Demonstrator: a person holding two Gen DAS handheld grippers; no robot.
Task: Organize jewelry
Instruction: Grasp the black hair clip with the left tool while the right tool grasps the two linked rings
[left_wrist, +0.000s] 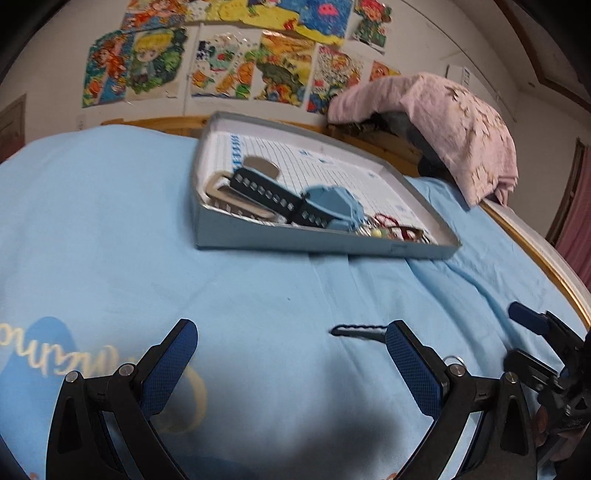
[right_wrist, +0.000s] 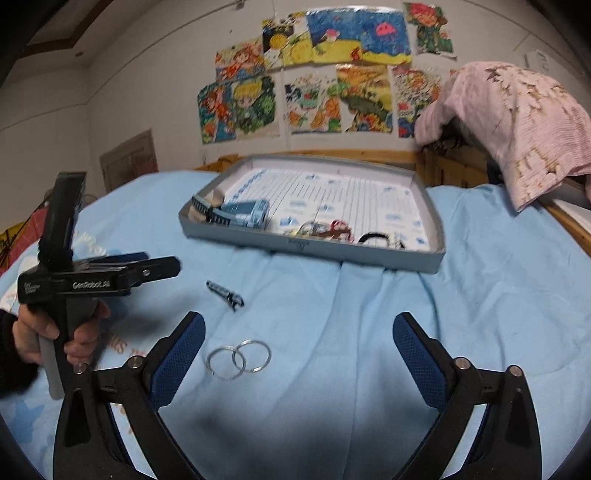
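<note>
Blue bedsheet (right_wrist: 369, 332) carries every item; positions are given relative to the grey tray (right_wrist: 436, 254), read left to right. Far left of the tray, a hand (right_wrist: 55, 332) holds the left gripper (right_wrist: 162, 264); seen side-on from the right wrist view its jaws appear close together, but the left wrist view shows the blue pads (left_wrist: 173, 365) spread wide with nothing between them. In front of the tray's left corner lies a small dark clasp (right_wrist: 225, 293) on the sheet, and nearer the camera, two linked silver rings (right_wrist: 238, 357) lie just beside the left pad of the right gripper (right_wrist: 299, 354), whose jaws also stand apart and empty. Inside the tray rest a blue watch (right_wrist: 240, 216) with a perforated strap at the left end, then a tangle of red and brown bracelets (right_wrist: 332, 229), then a black band (right_wrist: 380, 236) toward the right end.

Step in hand, as judged: picking up the loose rings or clasp for transfer into the tray. A good pickup would centre the right gripper over the rings, press the pads lightly into the soft sheet and close on both loops together, since thin wire may slip from textured pads. The tray wall is low, so a modest lift should clear it. Open room lies on the printed floor behind and right of the bracelets; the wooden bed frame (right_wrist: 561, 218) and the pink cloth (right_wrist: 517, 122) bound the right side.
</note>
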